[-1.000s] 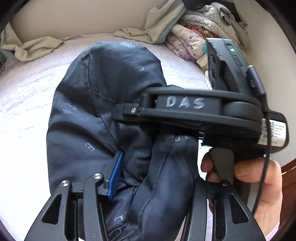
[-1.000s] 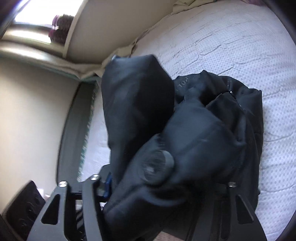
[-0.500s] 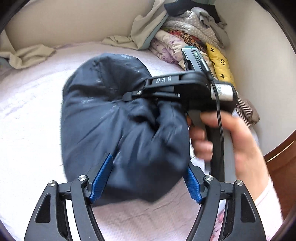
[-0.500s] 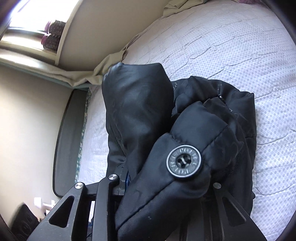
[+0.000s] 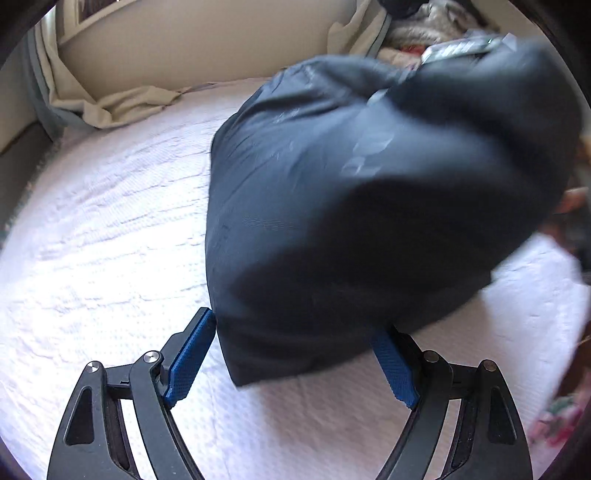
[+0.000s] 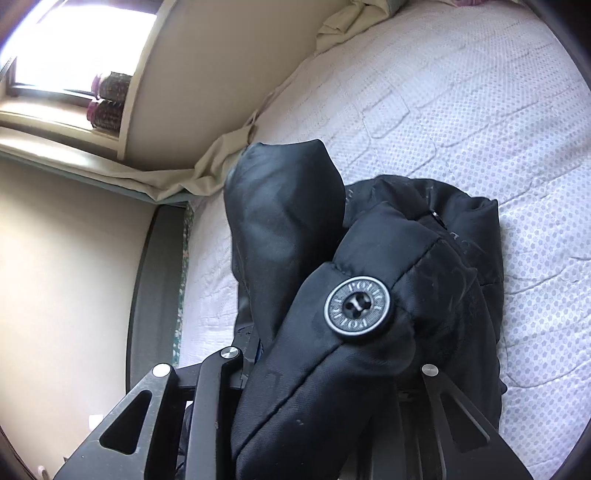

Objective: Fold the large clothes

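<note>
A dark navy padded jacket [image 5: 369, 206] is bundled above the white bedspread [image 5: 103, 258], blurred by motion. My left gripper [image 5: 295, 354] is open, its blue pads [image 5: 188, 358] on either side of the bundle's lower edge without pinching it. In the right wrist view the same jacket [image 6: 332, 332] fills the space between my right gripper's fingers [image 6: 325, 373], which are shut on a thick fold bearing a round metal button [image 6: 357, 306]. The right fingertips are hidden by cloth.
A crumpled beige sheet [image 5: 122, 103] lies along the headboard wall [image 5: 203, 40]. A pile of patterned clothes [image 5: 417, 33] sits at the far right corner. In the right wrist view the bed's dark side rail [image 6: 151, 295] and a window shelf [image 6: 74, 122] are at left.
The left gripper has let go of the jacket, opened and drawn back. The bundle has swung up and right and now hides the right gripper in the left view. The right grip is unchanged.
</note>
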Motion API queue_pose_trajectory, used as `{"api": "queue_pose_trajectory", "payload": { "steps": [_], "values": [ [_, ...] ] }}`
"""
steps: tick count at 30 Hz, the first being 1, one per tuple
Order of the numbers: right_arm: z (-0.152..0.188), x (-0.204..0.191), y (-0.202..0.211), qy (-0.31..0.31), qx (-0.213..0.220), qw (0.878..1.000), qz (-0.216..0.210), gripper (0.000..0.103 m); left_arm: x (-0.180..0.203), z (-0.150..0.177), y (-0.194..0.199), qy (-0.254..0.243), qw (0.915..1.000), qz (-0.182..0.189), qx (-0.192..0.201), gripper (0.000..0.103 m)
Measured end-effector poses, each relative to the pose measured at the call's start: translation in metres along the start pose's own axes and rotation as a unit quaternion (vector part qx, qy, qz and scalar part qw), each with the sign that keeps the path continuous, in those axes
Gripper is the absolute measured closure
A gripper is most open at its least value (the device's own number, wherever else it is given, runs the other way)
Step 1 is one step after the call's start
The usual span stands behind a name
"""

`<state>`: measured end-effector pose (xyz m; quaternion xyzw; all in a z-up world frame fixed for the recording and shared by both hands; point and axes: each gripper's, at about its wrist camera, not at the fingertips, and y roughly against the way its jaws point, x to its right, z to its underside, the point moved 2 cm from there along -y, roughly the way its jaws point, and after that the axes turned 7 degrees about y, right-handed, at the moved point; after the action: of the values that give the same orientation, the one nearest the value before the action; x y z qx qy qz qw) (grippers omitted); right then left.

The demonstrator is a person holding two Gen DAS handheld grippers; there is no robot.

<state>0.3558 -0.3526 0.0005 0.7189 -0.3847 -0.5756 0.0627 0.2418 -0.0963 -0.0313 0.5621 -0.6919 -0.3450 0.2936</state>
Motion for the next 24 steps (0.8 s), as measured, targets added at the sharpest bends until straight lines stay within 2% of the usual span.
{"api": "queue_pose_trajectory", "payload": {
  "steps": [3, 7, 11, 15, 20, 24],
  "values": [
    [0.001, -0.005, 0.01, 0.017, 0.004, 1.0, 0.005, 0.084, 0.0, -0.001, -0.027, 0.002, 0.9994, -0.03, -0.015, 0.015],
    [0.002, -0.005, 0.021, 0.032, 0.008, 0.999, 0.023, 0.086, -0.004, -0.002, -0.039, 0.029, 0.999, -0.019, -0.029, 0.015],
    [-0.001, 0.0, 0.035, 0.035, 0.015, 0.999, 0.036, 0.087, 0.0, -0.004, -0.036, 0.006, 0.9994, -0.026, -0.023, 0.015],
    [-0.002, 0.017, 0.045, 0.043, 0.016, 0.997, 0.062, 0.088, 0.002, -0.009, -0.042, -0.002, 0.9994, -0.017, -0.029, 0.015],
    [0.003, 0.045, 0.037, 0.063, -0.003, 0.993, 0.099, 0.087, 0.0, -0.013, -0.041, -0.026, 0.9992, -0.006, -0.031, 0.015],
    [0.004, 0.051, 0.032, 0.083, 0.001, 0.991, 0.106, 0.086, 0.001, -0.011, -0.022, -0.056, 0.998, 0.003, -0.031, 0.016]
  ]
}}
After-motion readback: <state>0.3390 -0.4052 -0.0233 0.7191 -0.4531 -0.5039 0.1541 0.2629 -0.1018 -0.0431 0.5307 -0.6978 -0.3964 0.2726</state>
